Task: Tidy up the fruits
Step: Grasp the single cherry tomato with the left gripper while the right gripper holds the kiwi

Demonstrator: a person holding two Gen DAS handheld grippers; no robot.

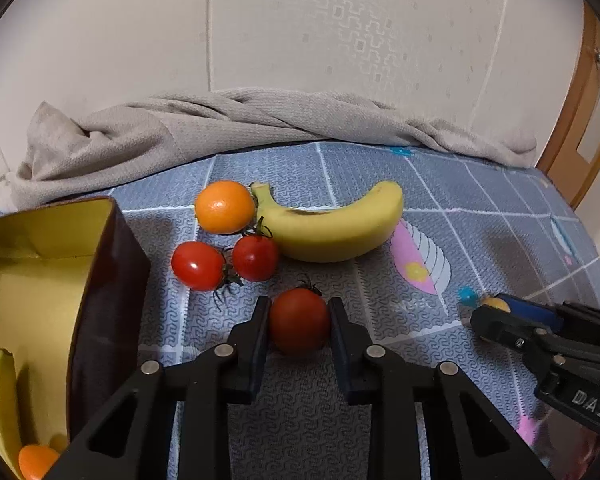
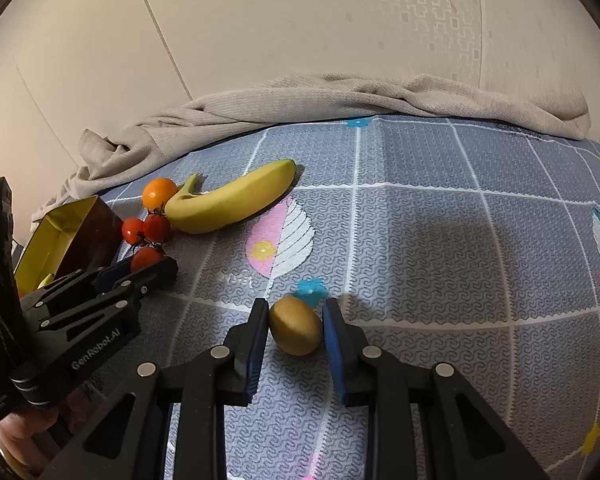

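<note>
Gripping a fruit on each side, you are at the pick-up step of the sort. Your left hand-held gripper [image 1: 299,322] has closed snugly onto a tomato [image 1: 299,320], with a pad touching each flank, and the fruit rests on the patterned mat [image 1: 440,208]. Your right hand-held gripper [image 2: 294,326] is clamped on a small brownish-yellow fruit [image 2: 295,325], likely a kiwi, also down on the mat. Neither fruit looks lifted yet.

To your left stands the box [image 1: 112,264] with the yellow lining, already holding a banana [image 1: 0,400] and an orange [image 1: 36,460]. Loose on the mat just beyond the gripped tomato lie two more tomatoes [image 1: 198,265], another orange [image 1: 225,207] and a second banana [image 1: 332,226], all bunched close together.

Next, I judge, you should raise the tomato straight up so it clears the box's dark wall, then carry it over and let go inside. Squeeze gently: tomatoes bruise and can roll out of flat pads.
</note>
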